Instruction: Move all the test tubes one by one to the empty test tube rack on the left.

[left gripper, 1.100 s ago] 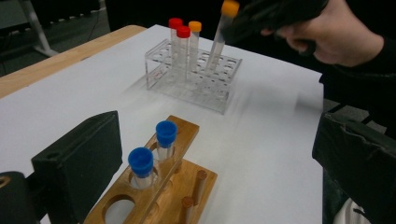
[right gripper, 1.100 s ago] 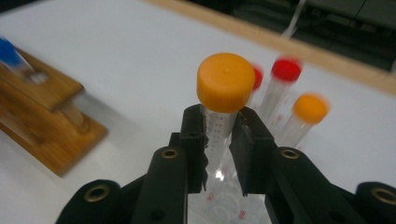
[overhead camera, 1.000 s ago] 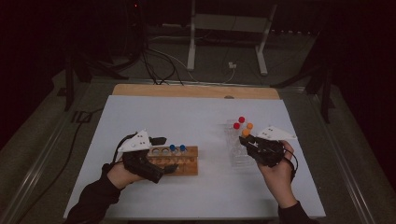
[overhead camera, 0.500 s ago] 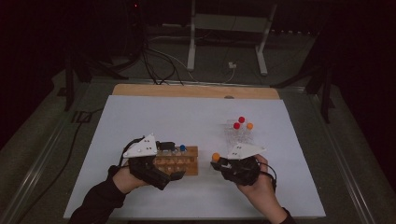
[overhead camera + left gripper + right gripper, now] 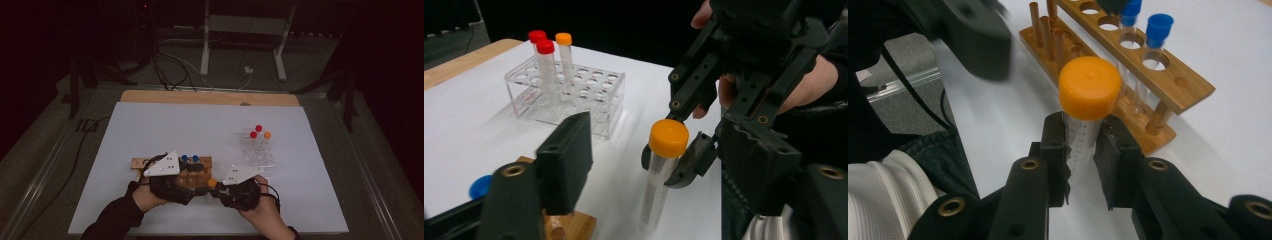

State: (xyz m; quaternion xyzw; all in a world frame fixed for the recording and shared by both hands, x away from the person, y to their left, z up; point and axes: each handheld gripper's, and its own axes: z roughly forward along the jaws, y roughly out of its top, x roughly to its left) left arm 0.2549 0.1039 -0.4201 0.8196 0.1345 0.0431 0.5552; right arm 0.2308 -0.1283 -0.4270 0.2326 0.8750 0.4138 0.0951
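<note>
Handover of an orange-capped tube (image 5: 1087, 107) beside the wooden rack (image 5: 197, 176)
Right gripper (image 5: 1082, 145) clamps the tube upright; left gripper (image 5: 651, 165), jaws just closing, brackets it untouched. Two blue-capped tubes (image 5: 1148, 37) racked; three wait in the clear rack (image 5: 257, 150)

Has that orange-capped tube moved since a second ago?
Yes. The orange-capped tube, held in the right gripper, has travelled left from beside the clear rack to the wooden rack.
</note>
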